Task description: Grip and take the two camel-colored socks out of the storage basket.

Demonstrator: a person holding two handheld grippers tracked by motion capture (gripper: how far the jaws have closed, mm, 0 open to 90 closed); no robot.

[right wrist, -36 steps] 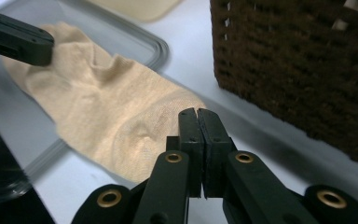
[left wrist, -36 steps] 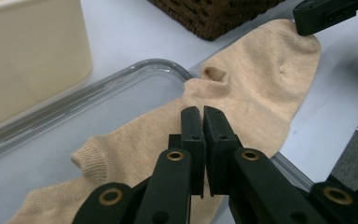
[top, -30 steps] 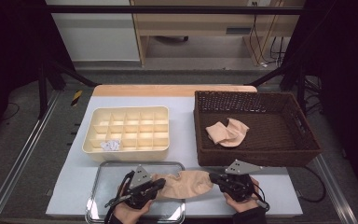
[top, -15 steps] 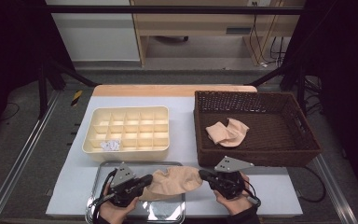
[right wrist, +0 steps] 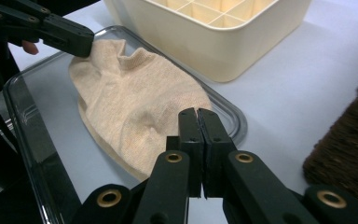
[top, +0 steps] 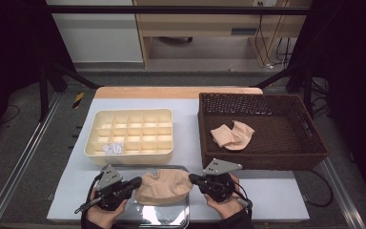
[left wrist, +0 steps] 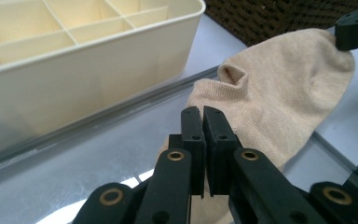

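Note:
A beige sock [top: 164,187] lies stretched over the clear tray [top: 171,217] at the table's near edge, held at both ends. My left gripper [top: 137,182] is shut on the sock's left edge; in the left gripper view its jaws [left wrist: 203,112] press together against the fabric [left wrist: 270,98]. At the other end my right gripper [top: 192,179] is shut too, its jaws [right wrist: 198,114] closed on the sock [right wrist: 135,102]. Each gripper view also shows the other gripper's tip pinching the far end of the sock.
A cream divided box [top: 131,136] stands just behind the tray, with a small white item [top: 113,148] in a front-left compartment. A dark wicker basket [top: 310,143] at the right holds another beige sock [top: 232,135]. Bare table lies between box and basket.
Both grippers have moved left together with the sock held between them, so the sock now lies more fully over the tray.

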